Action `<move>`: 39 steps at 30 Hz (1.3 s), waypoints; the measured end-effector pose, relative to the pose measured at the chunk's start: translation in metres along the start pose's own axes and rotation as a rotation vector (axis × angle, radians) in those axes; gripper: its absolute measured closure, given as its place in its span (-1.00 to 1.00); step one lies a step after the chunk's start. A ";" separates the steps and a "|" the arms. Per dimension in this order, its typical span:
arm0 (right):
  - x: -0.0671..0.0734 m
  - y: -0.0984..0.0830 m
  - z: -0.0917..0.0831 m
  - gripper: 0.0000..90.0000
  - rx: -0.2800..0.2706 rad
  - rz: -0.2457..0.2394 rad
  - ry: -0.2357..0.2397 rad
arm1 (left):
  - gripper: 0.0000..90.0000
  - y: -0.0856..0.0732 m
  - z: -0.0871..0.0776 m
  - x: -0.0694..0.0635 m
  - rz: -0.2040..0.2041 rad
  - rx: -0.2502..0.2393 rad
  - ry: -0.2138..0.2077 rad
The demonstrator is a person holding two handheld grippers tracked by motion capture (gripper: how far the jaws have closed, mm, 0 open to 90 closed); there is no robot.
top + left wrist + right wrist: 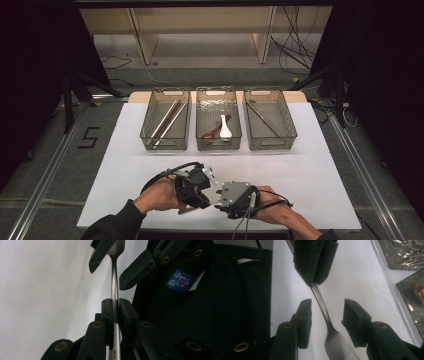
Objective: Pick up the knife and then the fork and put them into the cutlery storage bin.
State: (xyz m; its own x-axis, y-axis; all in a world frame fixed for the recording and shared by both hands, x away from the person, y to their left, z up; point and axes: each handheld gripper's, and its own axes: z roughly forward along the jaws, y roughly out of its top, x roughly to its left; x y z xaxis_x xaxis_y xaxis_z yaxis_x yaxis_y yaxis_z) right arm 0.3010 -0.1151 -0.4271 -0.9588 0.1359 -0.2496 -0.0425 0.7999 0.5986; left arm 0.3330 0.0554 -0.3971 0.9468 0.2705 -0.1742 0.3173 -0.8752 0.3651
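A metal fork (114, 277) is held by its handle just above the white table top. My left gripper (115, 305) is shut on it, with the pads pressed to both sides of the handle. In the right gripper view the fork (322, 305) runs from the left gripper's closed jaws down to its wide head at the bottom edge. My right gripper (326, 312) is open, its pads either side of the fork's neck with a gap on each side. In the high view the left gripper (210, 192) and the right gripper (221, 198) meet tip to tip near the front edge.
Three clear bins stand in a row at the back of the white table top (310, 170). The left bin (148, 131) holds long sticks, the middle bin (200, 135) holds a white spoon and a brown one, and the right bin (290, 131) holds a dark thin utensil.
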 end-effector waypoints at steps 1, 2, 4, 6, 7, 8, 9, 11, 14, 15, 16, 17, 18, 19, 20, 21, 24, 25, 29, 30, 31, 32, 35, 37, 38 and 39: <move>0.000 0.000 0.000 0.37 0.000 -0.006 0.001 | 0.83 0.000 0.000 0.000 0.007 0.006 -0.003; 0.001 0.000 0.001 0.39 0.002 -0.005 -0.002 | 0.83 0.001 0.000 0.000 0.008 0.008 -0.004; 0.002 -0.001 0.002 0.47 0.014 -0.027 0.008 | 0.83 0.001 0.000 0.000 0.009 0.009 -0.008; 0.003 -0.002 0.003 0.56 0.021 -0.037 0.007 | 0.83 0.001 0.000 0.000 0.008 0.011 -0.013; 0.003 -0.002 0.003 0.64 0.022 -0.052 0.009 | 0.83 0.001 0.001 0.000 0.007 0.009 -0.020; 0.005 -0.002 0.003 0.73 0.028 -0.053 0.004 | 0.83 0.001 0.001 0.000 0.015 0.017 -0.022; 0.005 -0.002 0.003 0.77 0.026 -0.063 0.005 | 0.83 0.001 0.002 -0.001 0.013 0.016 -0.028; 0.007 -0.003 0.003 0.84 0.032 -0.096 0.025 | 0.83 0.001 0.004 -0.003 0.005 0.006 -0.037; 0.011 -0.004 0.004 0.93 0.039 -0.150 0.032 | 0.82 0.001 0.004 -0.002 -0.006 0.007 -0.061; 0.011 -0.004 0.004 0.93 0.032 -0.164 0.026 | 0.82 0.000 0.004 -0.001 -0.005 0.013 -0.072; 0.010 -0.004 0.004 0.94 0.030 -0.168 0.034 | 0.82 0.000 0.006 -0.001 -0.024 -0.002 -0.084; 0.011 -0.004 0.004 0.94 0.037 -0.164 0.046 | 0.82 0.000 0.006 0.001 -0.011 0.009 -0.085; 0.011 -0.004 0.003 0.94 0.038 -0.168 0.042 | 0.81 0.000 0.006 0.001 -0.025 -0.001 -0.090; 0.011 -0.005 0.003 0.94 0.038 -0.162 0.046 | 0.80 0.000 0.006 0.002 -0.021 0.001 -0.090; 0.011 -0.005 0.003 0.95 0.040 -0.162 0.043 | 0.79 -0.001 0.006 0.002 -0.031 -0.004 -0.094; 0.010 -0.005 0.003 0.95 0.043 -0.168 0.041 | 0.75 -0.001 0.005 0.003 -0.026 0.006 -0.089; 0.009 -0.006 0.001 0.96 0.040 -0.157 0.027 | 0.52 -0.005 0.003 0.007 -0.042 -0.028 -0.080; 0.007 -0.007 0.000 0.96 0.044 -0.151 0.027 | 0.46 -0.007 0.001 0.008 -0.035 -0.034 -0.065; 0.003 -0.010 -0.003 0.96 0.042 -0.132 0.001 | 0.11 -0.011 -0.011 0.012 -0.081 -0.113 0.001; 0.002 -0.011 -0.003 0.96 0.049 -0.127 0.000 | 0.03 -0.012 -0.014 0.012 -0.090 -0.133 0.015; 0.002 -0.011 -0.003 0.96 0.051 -0.121 0.002 | -0.02 -0.013 -0.017 0.013 -0.089 -0.143 0.029; 0.002 -0.012 -0.003 0.96 0.055 -0.110 -0.004 | -0.06 -0.015 -0.019 0.013 -0.087 -0.151 0.036; 0.001 -0.013 -0.002 0.96 0.069 -0.105 -0.005 | -0.18 -0.020 -0.025 0.015 -0.119 -0.195 0.072; -0.002 -0.015 -0.003 0.96 0.071 -0.097 -0.016 | -0.22 -0.024 -0.029 0.019 -0.138 -0.230 0.087; -0.004 -0.016 -0.003 0.96 0.068 -0.100 -0.021 | -0.25 -0.026 -0.031 0.020 -0.150 -0.250 0.094; -0.005 -0.017 -0.004 0.96 0.067 -0.088 -0.025 | -0.27 -0.028 -0.032 0.021 -0.156 -0.265 0.098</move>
State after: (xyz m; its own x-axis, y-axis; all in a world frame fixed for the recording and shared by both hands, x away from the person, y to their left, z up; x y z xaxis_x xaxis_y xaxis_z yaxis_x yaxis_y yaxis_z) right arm 0.3058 -0.1319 -0.4328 -0.9447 0.0774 -0.3186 -0.1066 0.8464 0.5218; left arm 0.3463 0.0984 -0.3812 0.8820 0.4423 -0.1625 0.4500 -0.6886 0.5686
